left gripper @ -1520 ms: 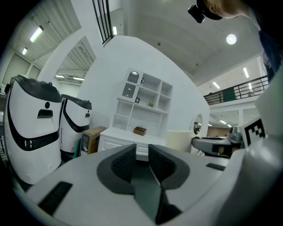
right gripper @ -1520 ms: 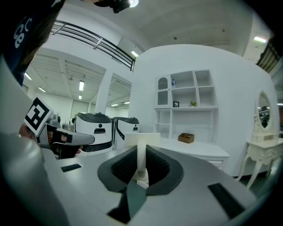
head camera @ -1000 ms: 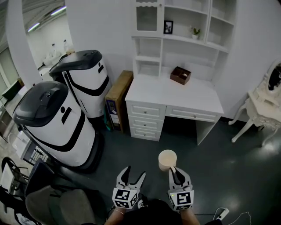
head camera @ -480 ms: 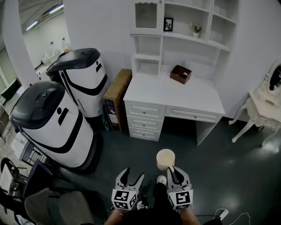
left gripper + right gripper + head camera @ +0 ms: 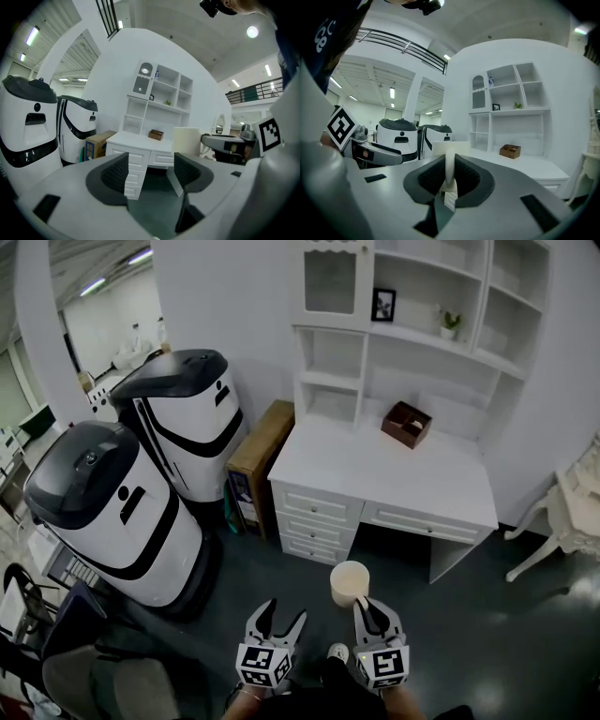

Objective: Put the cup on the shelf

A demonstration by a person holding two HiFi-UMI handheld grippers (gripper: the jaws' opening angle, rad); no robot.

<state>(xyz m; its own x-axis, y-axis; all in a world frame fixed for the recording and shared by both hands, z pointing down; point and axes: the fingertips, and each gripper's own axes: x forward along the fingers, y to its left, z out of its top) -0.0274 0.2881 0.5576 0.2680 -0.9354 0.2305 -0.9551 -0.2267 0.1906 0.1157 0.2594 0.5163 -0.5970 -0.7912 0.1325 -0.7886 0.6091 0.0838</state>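
A cream cup [image 5: 348,583] hangs above the dark floor in front of the white desk [image 5: 375,465]. My right gripper [image 5: 365,605] is shut on its rim; in the right gripper view the cup wall [image 5: 449,161] stands pinched between the two dark pads. To its left my left gripper [image 5: 277,613] is open with nothing in it, and in its own view the left gripper [image 5: 150,171] shows the cup [image 5: 186,140] off to the right. The white shelf unit [image 5: 412,343] rises over the desk, some way ahead.
A brown wooden box [image 5: 407,424] sits on the desk. Two large white and black robots [image 5: 178,418] [image 5: 103,512] stand at the left, a cardboard box [image 5: 255,451] beside the desk. A white chair [image 5: 572,512] is at the right, a grey seat [image 5: 103,681] at the lower left.
The view has shifted a little, so the desk and shelf unit now sit further right and look larger. Both grippers keep their places, and the cup stays in the right one.
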